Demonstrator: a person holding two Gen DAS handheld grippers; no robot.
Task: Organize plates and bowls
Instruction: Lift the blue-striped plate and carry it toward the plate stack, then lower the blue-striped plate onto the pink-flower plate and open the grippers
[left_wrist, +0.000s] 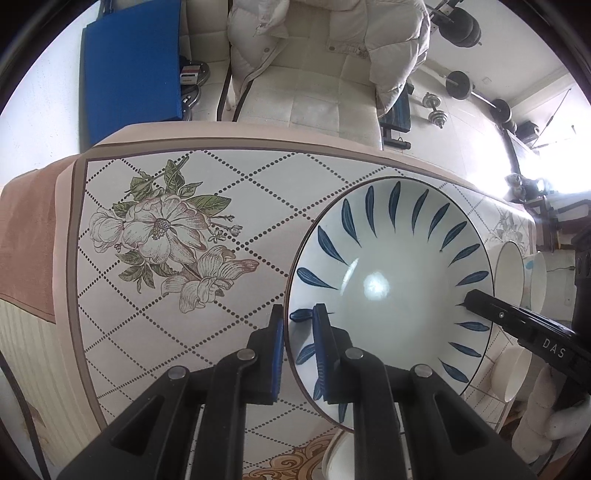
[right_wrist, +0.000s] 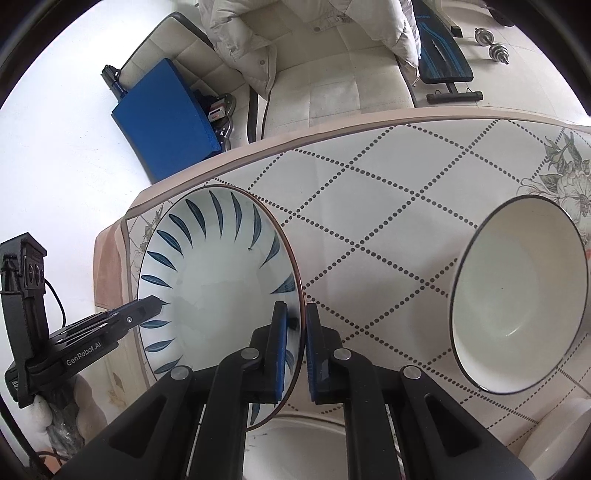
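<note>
A wide white plate with blue leaf strokes round its rim (left_wrist: 391, 291) (right_wrist: 218, 284) hangs above the flower-patterned table (left_wrist: 177, 273) (right_wrist: 388, 206), held at both sides. My left gripper (left_wrist: 298, 325) is shut on the plate's left rim, one blue pad inside and one outside. My right gripper (right_wrist: 296, 325) is shut on the opposite rim; it shows in the left wrist view as a black finger (left_wrist: 495, 314) at the plate's right edge. The left gripper's finger (right_wrist: 140, 314) shows at the plate's left edge in the right wrist view. A white bowl with a dark rim (right_wrist: 517, 295) stands to the right on the table.
Another white dish (right_wrist: 291, 443) (left_wrist: 336, 458) lies under the plate near the table's front edge. More white bowls (left_wrist: 517, 273) stand at the far right in the left wrist view. Beyond the table are a cream chair with a padded jacket (left_wrist: 325, 44), a blue mat (left_wrist: 129, 66) and dumbbells (left_wrist: 436, 107).
</note>
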